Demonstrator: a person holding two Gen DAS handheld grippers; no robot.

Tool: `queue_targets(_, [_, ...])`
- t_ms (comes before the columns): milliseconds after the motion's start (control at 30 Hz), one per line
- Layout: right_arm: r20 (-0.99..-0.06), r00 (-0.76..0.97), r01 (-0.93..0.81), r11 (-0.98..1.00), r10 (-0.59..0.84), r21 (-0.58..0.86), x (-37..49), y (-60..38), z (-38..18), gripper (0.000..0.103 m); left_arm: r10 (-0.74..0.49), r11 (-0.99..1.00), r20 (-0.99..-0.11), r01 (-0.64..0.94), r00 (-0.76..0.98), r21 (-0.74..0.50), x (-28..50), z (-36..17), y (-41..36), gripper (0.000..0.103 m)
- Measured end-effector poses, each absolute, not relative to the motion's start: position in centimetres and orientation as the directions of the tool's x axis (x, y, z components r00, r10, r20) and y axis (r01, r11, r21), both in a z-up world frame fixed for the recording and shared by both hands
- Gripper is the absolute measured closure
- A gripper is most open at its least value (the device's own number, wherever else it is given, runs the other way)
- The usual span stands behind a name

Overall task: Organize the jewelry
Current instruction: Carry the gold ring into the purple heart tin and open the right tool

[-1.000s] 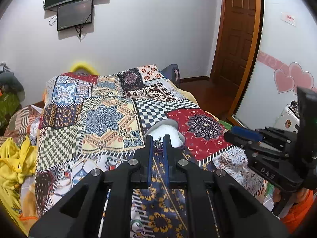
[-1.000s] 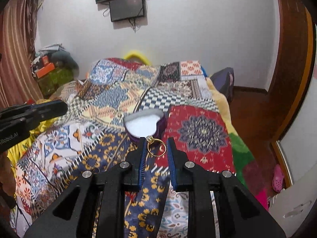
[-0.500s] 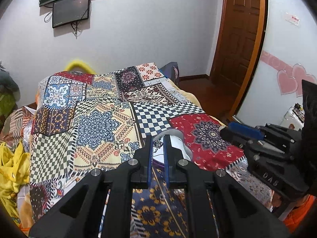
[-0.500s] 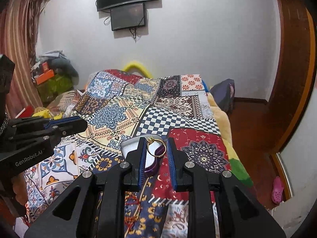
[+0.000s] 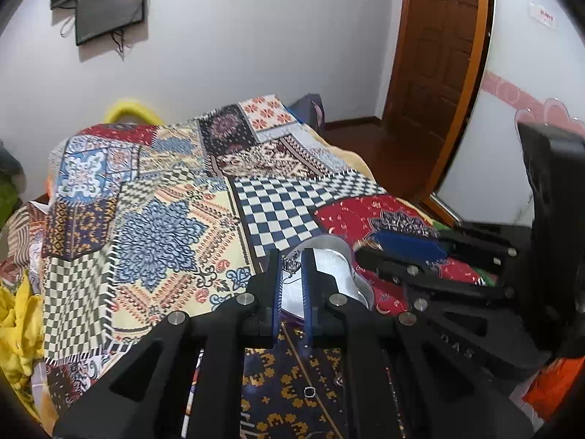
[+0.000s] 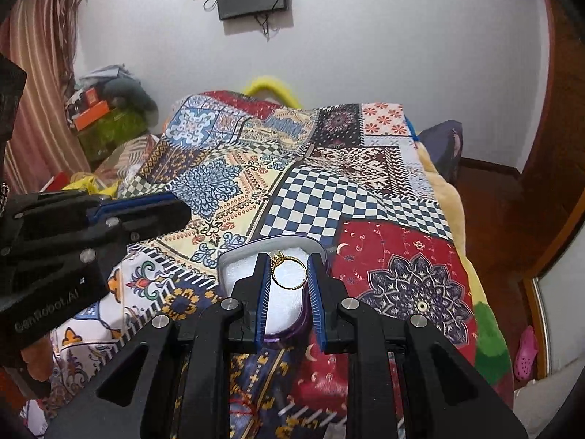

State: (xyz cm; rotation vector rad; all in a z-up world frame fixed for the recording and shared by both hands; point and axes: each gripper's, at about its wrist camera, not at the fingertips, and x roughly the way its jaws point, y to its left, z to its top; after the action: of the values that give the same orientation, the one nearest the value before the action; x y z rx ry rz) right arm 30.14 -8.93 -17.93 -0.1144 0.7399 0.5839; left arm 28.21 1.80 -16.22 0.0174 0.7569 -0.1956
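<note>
The right hand-held gripper pinched a thin gold ring; the left hand-held gripper clamped a small silver trinket. Either might slip past the white-lined heart-shaped box just ahead onto the patchwork bed.

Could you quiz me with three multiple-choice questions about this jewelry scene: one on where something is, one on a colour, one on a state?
1. Where is the heart-shaped box?
A. on the patchwork bedspread
B. on the floor
C. on a shelf

2. What colour is the ring in the right tool?
A. black
B. gold
C. red

3. What is the left tool doing?
A. gaping empty
B. lying flat
C. pinching a small silver piece

Answers: 1 A, the box rests on the quilt; 2 B, the band is yellow metal; 3 C, its fingers close on the piece.
</note>
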Motion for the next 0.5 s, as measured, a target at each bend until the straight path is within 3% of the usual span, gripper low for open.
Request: queue_targets(500, [-0.734, 0.464, -0.635, 0.764, 0.496, 0.114, 33.5, -8.2, -19.3, 0.085, -0.197, 0.971, -0.771, 0.23, 0.605, -0.068, 31.1, -20.3, 1.9, 0.095])
